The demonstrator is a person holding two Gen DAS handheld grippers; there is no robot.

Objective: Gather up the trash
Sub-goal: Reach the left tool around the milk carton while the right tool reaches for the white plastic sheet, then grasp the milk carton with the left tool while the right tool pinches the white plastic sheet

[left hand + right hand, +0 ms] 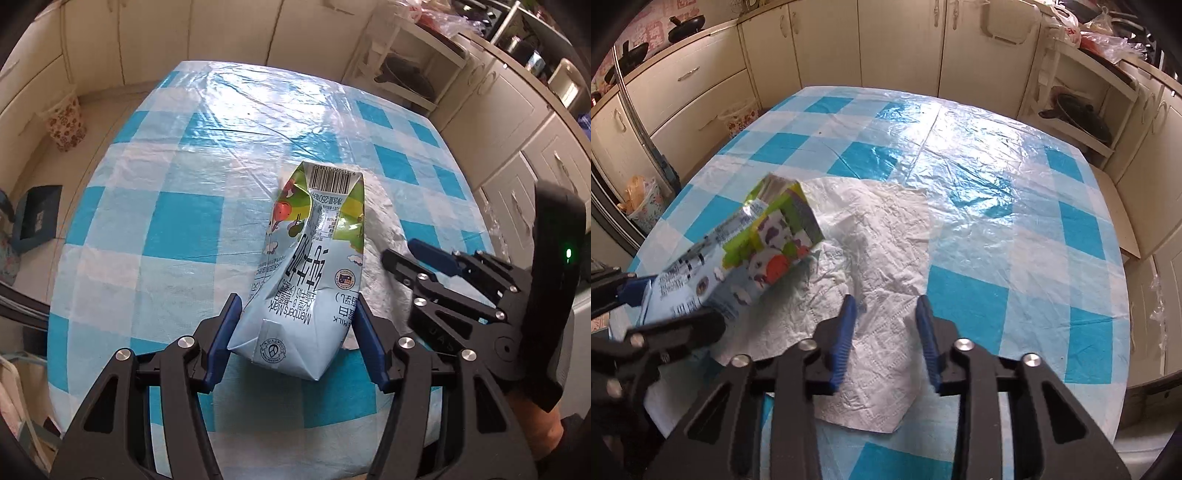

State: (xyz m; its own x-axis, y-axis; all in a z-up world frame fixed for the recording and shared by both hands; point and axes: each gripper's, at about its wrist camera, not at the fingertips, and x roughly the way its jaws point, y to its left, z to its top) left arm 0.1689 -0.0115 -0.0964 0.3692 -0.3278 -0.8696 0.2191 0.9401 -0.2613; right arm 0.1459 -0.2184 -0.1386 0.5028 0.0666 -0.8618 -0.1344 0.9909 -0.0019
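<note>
Left gripper (295, 334) had its blue pads (223, 338) clamped on both flanks of the milk carton (314, 258), near the folded bottom end, jaws about carton-width apart and clearly gripping it. In the right wrist view the carton (738, 266) sat tilted, far end raised off the crumpled white tissue (879, 258), so it looked lifted rather than resting, though I couldn't tell if the near end cleared the checked tablecloth (147, 229). Carton walls were dented and creased, so my read: empty or near empty, light, soft-sided, and it'll collapse more under squeeze. The glossy print probably makes it a bit slippery; the stiffer folded base seam is the better place to hold, which is roughly where the pads were. Right gripper (886, 332) was partly open, holding nothing, hovering over the near part of the tissue with its fingertips straddling a strip of it; I couldn't tell if they touched the sheet. The tissue lay spread flat on the table, just beside and partly under the carton. It's thin, limp, weightless, tears easily, and a flat sheet gives the pads no edge, so I'd press down and pinch a ridge at one of the wrinkles or go for the loose near corner. Risk: snagging the plastic tablecloth along with it.
</note>
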